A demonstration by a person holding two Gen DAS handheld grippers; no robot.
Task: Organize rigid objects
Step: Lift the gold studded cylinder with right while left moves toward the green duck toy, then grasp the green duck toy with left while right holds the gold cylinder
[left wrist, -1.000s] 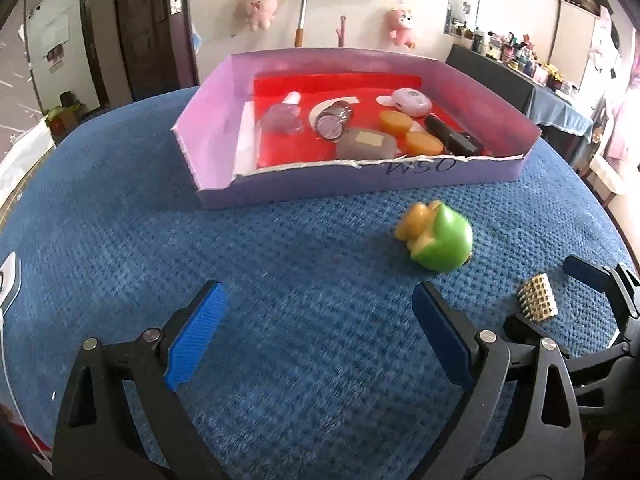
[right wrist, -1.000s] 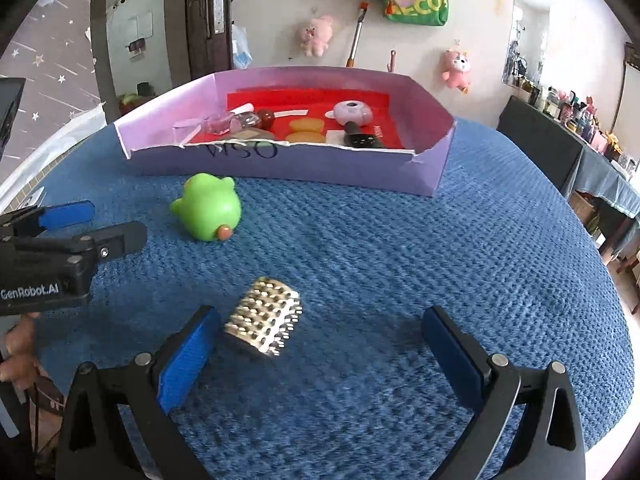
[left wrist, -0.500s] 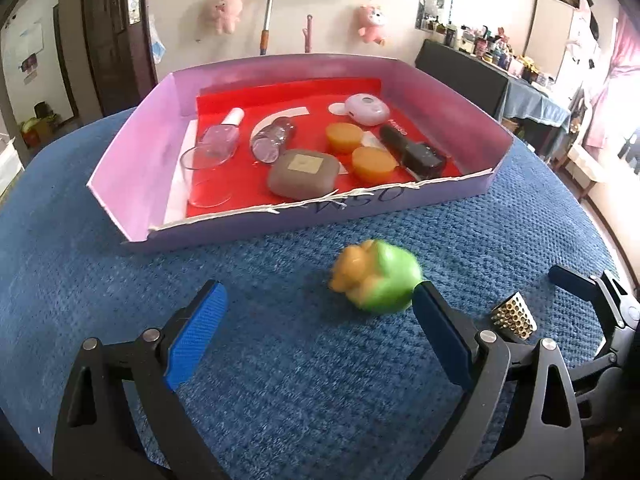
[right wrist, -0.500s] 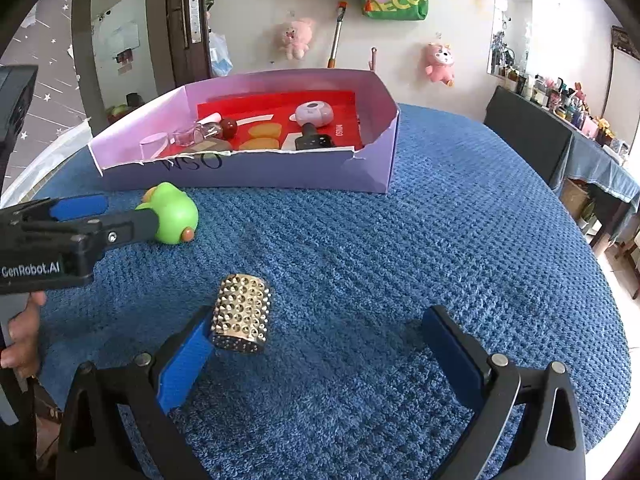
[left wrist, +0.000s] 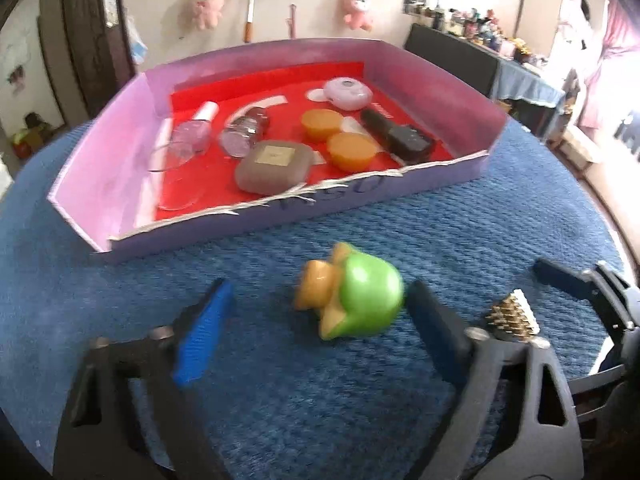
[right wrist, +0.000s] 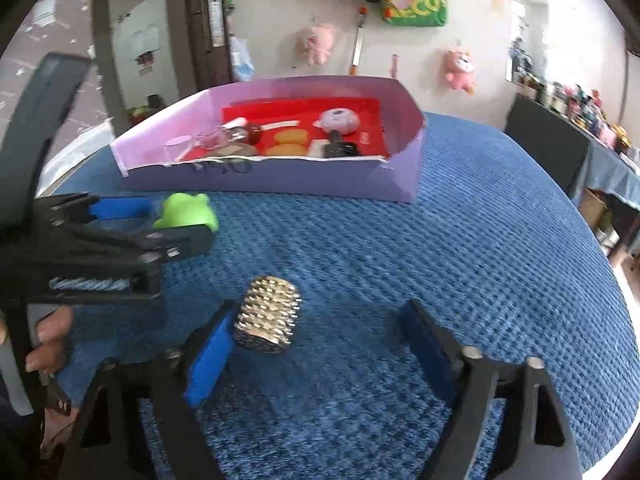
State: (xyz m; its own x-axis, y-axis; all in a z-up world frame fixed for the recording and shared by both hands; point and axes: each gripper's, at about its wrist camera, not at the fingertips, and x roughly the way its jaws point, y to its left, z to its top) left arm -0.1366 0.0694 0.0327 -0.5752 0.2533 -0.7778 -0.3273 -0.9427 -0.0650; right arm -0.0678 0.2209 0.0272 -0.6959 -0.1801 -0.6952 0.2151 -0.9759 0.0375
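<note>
green toy and studded roller wait just short of the purple tray

green toy (left wrist: 362,304) lies on its side on the blue cloth (left wrist: 460,240), just in front of the purple tray (left wrist: 328,204), its yellow-orange end turned away from the left gripper's right-hand finger. the left gripper (left wrist: 312,344) has it framed: the toy sits between the two blue pads, hard up against the right-hand one and well off the left-hand one, and the jaws are closing with nothing pinched yet. i'd say the toy is off-centre like that because the hand came at it from the side, so the near pad will meet it first and may nudge it along before the far pad catches up.

beside the tray's front wall, a bit nearer the person, the studded gold roller (right wrist: 267,326) lies on the cloth. the right gripper (right wrist: 316,356) stands over it with its jaws closing too; the roller is against the left-hand pad while the other pad is still clear of it, so no grip there either.

inside the tray the red floor already carries a clear cup, two small bottles, a grey case (left wrist: 274,166), two orange tubs (left wrist: 336,136), a lilac disc and a black bottle, which reads to me as the place both loose pieces are bound for. a round, smooth toy and a spiky cylinder could each roll or skid under a one-sided squeeze.
</note>
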